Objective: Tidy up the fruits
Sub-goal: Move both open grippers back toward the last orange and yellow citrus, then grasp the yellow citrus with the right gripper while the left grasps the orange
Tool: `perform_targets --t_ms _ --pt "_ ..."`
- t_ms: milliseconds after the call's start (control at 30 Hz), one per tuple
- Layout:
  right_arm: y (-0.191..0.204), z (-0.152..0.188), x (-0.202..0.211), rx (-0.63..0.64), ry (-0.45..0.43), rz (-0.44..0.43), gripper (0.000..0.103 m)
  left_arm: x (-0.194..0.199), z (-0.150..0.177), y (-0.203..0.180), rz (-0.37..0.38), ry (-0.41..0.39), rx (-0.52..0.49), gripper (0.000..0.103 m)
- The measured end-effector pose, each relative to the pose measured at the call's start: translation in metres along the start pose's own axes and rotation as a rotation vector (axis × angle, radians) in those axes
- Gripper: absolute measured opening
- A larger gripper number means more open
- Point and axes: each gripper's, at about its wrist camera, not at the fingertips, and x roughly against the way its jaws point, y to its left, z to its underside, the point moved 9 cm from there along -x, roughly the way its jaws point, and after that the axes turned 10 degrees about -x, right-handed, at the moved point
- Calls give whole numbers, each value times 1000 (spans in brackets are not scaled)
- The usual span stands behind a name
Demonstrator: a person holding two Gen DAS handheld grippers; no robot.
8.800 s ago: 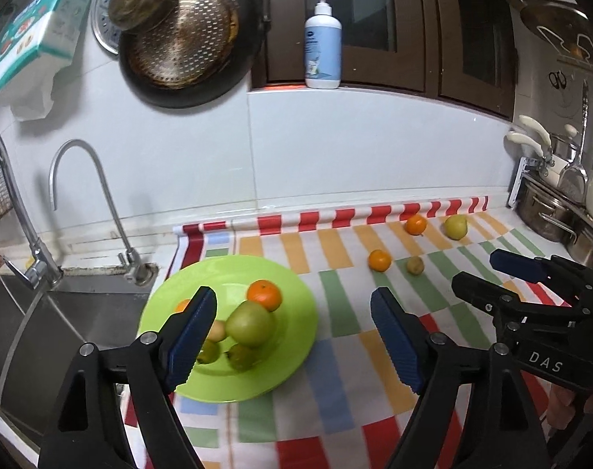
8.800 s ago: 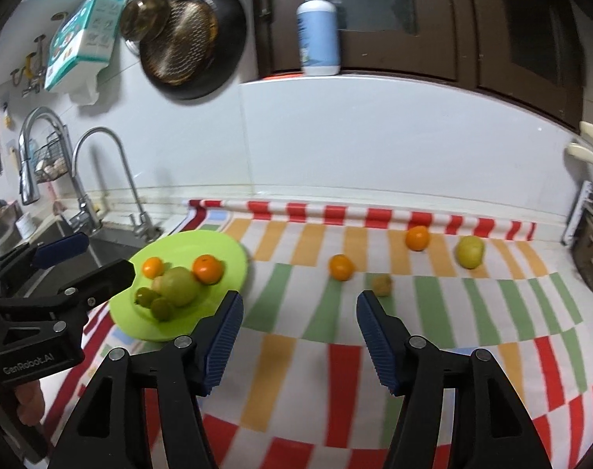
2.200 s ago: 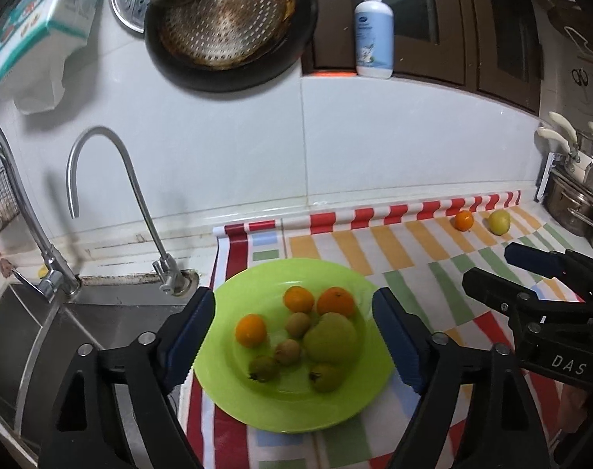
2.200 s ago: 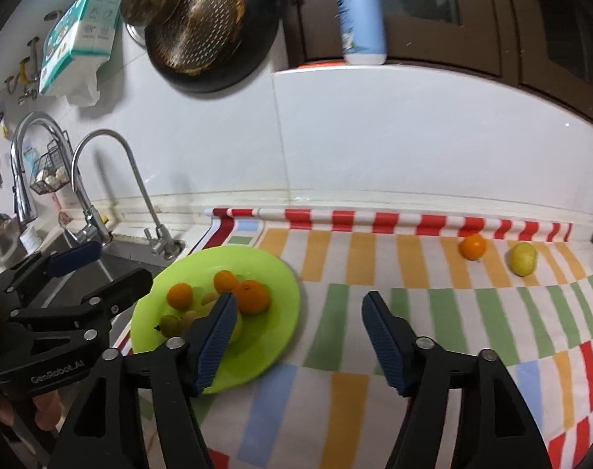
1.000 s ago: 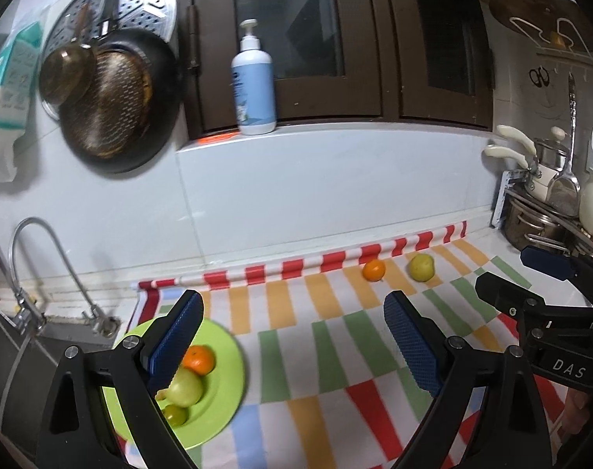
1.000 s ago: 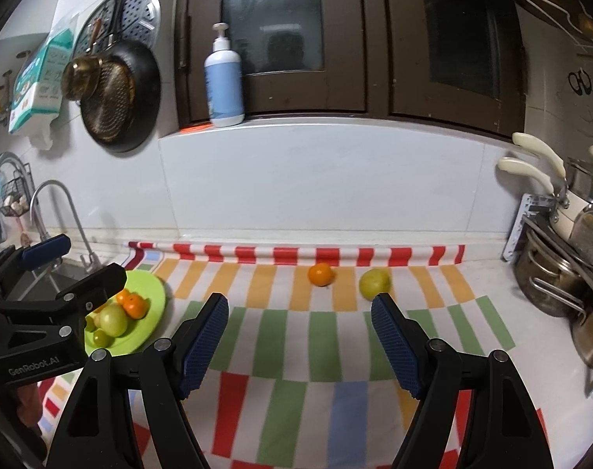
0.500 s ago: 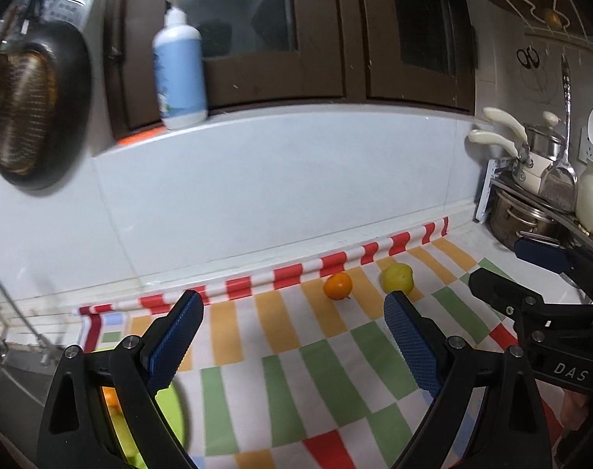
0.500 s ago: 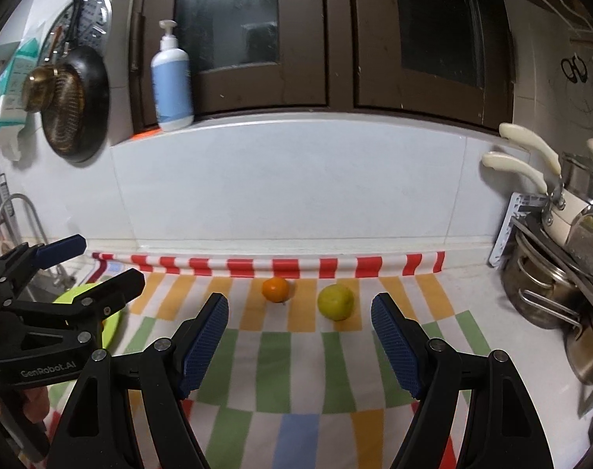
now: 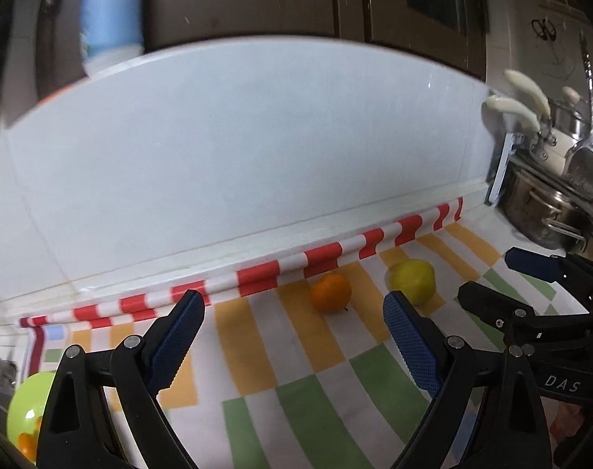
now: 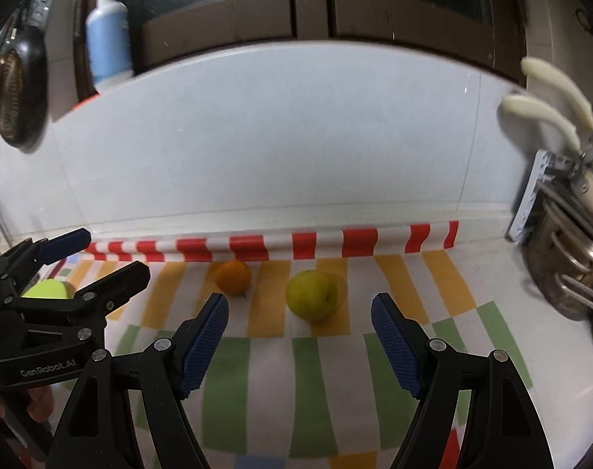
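Above the striped mat (image 10: 273, 402) on the counter, the right gripper (image 10: 299, 322) hangs with its jaws spread wide and nothing between the blue pads (image 10: 394, 346). Just beyond the gap, slightly toward the right pad, the yellow-green fruit (image 10: 312, 294) sits on the mat, apart from both pads. The orange (image 10: 233, 276) lies beside it to the left, near the red-and-white rolled edge (image 10: 359, 243) of the mat where it meets the white tiled wall (image 10: 280, 144). The left gripper (image 9: 292, 326) is likewise spread and holds nothing; in its own view the orange (image 9: 331, 292) sits ahead within the gap, toward the right pad, and the yellow-green fruit (image 9: 412, 280) stands just past the tip of the right pad. The two fruits are close but not touching. The left gripper (image 10: 87, 258) shows at the left edge of the right view, and the right gripper (image 9: 503, 277) at the right edge of the left view. The green plate (image 9: 24, 410) appears at the lower left of the left view, partly hidden by the gripper arm, with an orange item on it; other contents cannot be made out. A blue soap bottle (image 10: 108, 45) stands on the ledge above the tiles, blurred. Steel pots (image 10: 570, 273) with cream handles (image 10: 538, 113) occupy the right end of the counter.
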Motion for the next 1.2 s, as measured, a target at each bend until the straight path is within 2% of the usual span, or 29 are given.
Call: perform_targets --t_ms 300,400,600,700,767,900,933,1200 --pt "-17 7 -56 -41 68 1 76 -68 5 -12 61 74 -46 85" --pt "-18 7 -68 -31 85 4 76 -86 9 -18 106 113 -65 78" --pt "-17 11 -89 2 139 0 70 -110 11 -23 142 148 -69 72" --pt "-18 11 -95 0 155 -3 66 -120 14 -25 158 175 -61 64" --pt "-17 12 -99 0 163 -9 64 -123 15 -26 169 182 -52 58" --pt "-16 18 -105 -3 189 -31 55 -123 14 -31 199 179 -57 39" --pt "-15 19 -105 -6 194 -41 51 -121 14 -32 198 178 -67 40" --pt "-8 21 -101 -3 181 -40 50 -109 15 -23 144 153 -52 40"
